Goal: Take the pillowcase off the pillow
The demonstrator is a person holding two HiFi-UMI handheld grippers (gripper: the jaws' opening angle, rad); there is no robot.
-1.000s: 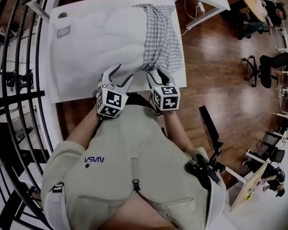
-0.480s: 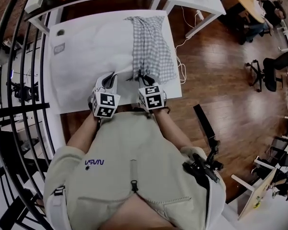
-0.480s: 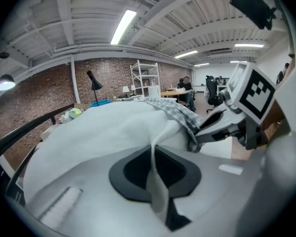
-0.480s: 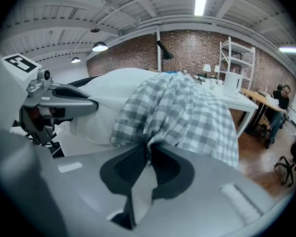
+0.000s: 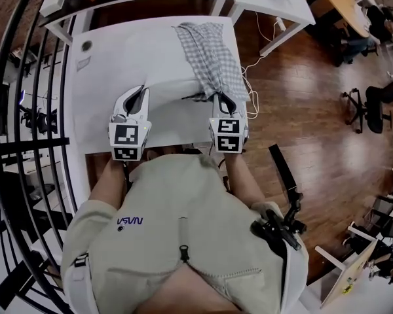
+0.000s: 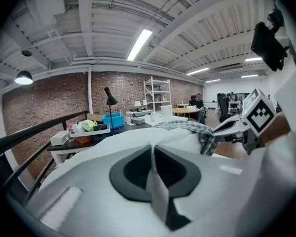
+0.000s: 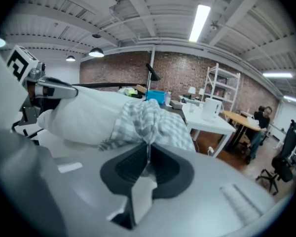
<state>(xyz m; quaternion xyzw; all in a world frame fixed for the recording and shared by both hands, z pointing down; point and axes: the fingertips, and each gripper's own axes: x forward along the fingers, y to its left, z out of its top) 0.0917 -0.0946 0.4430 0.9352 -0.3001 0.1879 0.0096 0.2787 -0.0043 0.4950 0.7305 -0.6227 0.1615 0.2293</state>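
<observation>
The pillowcase (image 5: 209, 51), grey-checked, lies bunched over the right-hand end of the white pillow (image 5: 134, 57) on the table (image 5: 183, 135). Only the head view gives us that whole layout. The right gripper view adds what we cannot make out from above: the checked cloth gathers into a fold that runs straight into the right gripper (image 7: 148, 149), whose jaws have just been closing and pinch it. In the left gripper view, the left gripper (image 6: 152, 149) has its jaws pressed together on the pillow's white fabric, apart from the pillowcase.
</observation>
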